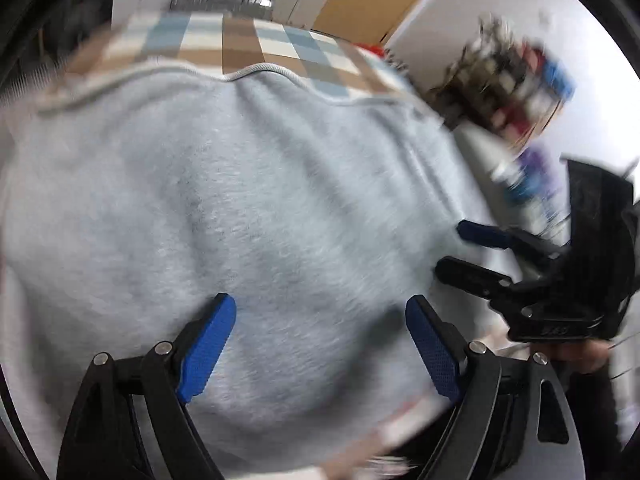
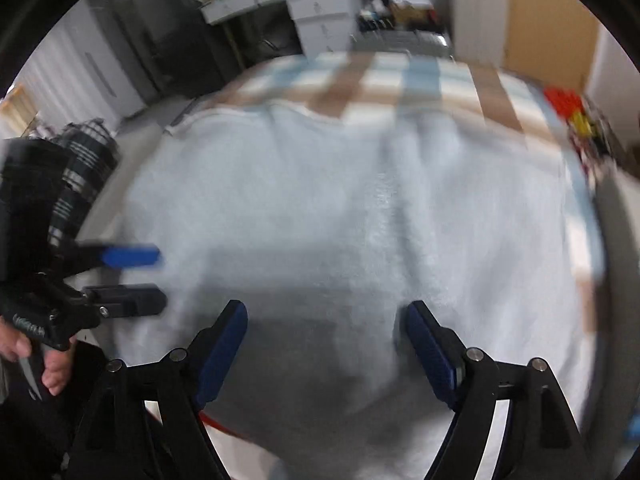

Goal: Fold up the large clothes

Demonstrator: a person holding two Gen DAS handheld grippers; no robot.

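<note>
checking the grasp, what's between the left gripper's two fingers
Only the grey garment shows between the open left gripper fingers in the left wrist view; nothing is pinched.

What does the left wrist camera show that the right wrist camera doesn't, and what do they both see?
Only the left wrist view shows the cluttered shelf against the white wall and the right gripper coming in from the side, fingers apart.

Only the right wrist view shows the white drawer units, the red and yellow items at the table's edge, and the left gripper held in a bare hand.

Both show the light grey garment spread over the checked tablecloth, with open blue-padded fingers above it.
</note>
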